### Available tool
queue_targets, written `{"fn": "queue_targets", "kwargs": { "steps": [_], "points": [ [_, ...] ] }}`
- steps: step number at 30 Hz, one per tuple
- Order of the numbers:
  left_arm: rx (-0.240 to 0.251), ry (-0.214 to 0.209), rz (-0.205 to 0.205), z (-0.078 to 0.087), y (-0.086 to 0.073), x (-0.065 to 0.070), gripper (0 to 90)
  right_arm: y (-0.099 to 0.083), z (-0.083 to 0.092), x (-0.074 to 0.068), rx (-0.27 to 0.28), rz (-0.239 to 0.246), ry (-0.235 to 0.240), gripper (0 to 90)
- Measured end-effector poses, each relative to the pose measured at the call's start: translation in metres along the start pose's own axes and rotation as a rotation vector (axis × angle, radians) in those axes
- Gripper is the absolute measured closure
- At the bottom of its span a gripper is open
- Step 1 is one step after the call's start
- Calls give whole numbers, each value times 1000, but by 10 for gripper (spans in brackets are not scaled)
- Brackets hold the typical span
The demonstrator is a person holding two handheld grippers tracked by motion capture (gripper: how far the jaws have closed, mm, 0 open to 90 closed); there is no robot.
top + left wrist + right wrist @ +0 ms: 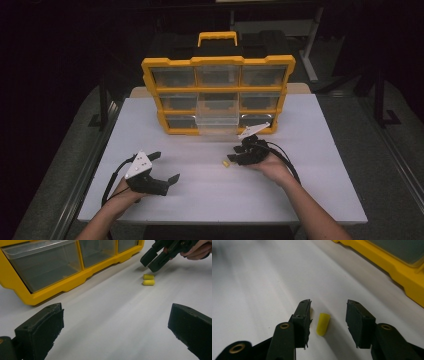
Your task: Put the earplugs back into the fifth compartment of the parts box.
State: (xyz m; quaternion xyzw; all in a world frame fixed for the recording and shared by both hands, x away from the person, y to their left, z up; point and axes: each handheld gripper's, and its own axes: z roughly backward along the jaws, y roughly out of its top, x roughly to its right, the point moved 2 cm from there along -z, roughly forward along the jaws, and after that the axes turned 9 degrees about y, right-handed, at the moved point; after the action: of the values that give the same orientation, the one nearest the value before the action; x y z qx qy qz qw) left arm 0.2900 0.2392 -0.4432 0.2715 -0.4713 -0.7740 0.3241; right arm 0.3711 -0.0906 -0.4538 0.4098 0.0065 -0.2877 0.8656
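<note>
Two small yellow earplugs [148, 282] lie side by side on the white table [200, 190], in front of the yellow drawer organizer [217, 61]. My right gripper [328, 304] reaches down over them. One earplug [323, 323] lies between its jaws with a gap on each side, so the pads do not press it. The second earplug [311, 311] peeks out behind the left-hand jaw. In the high view the right gripper [234, 158] is just right of the earplugs [226, 163]. My left gripper [165, 168] rests open and empty at the table's front left, its jaws [116, 312] wide apart.
The organizer [62, 287] stands upright at the back of the table, with clear drawers in three rows. A middle-column drawer [217, 119] is pulled out toward me. Bare white tabletop lies between the two grippers and along the front edge.
</note>
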Motion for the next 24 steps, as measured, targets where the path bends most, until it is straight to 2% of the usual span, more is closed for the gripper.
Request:
{"fn": "queue_targets", "kwargs": {
  "steps": [3, 9, 24],
  "points": [
    [-1, 0, -1, 0, 0, 0, 0, -1, -1, 0, -5, -5, 4, 560],
    [-1, -1, -1, 1, 0, 0, 0, -3, -6, -1, -36, 4, 10, 642],
    [-1, -4, -4, 0, 0, 1, 0, -6, -12, -2, -77, 25, 1, 720]
  ]
}}
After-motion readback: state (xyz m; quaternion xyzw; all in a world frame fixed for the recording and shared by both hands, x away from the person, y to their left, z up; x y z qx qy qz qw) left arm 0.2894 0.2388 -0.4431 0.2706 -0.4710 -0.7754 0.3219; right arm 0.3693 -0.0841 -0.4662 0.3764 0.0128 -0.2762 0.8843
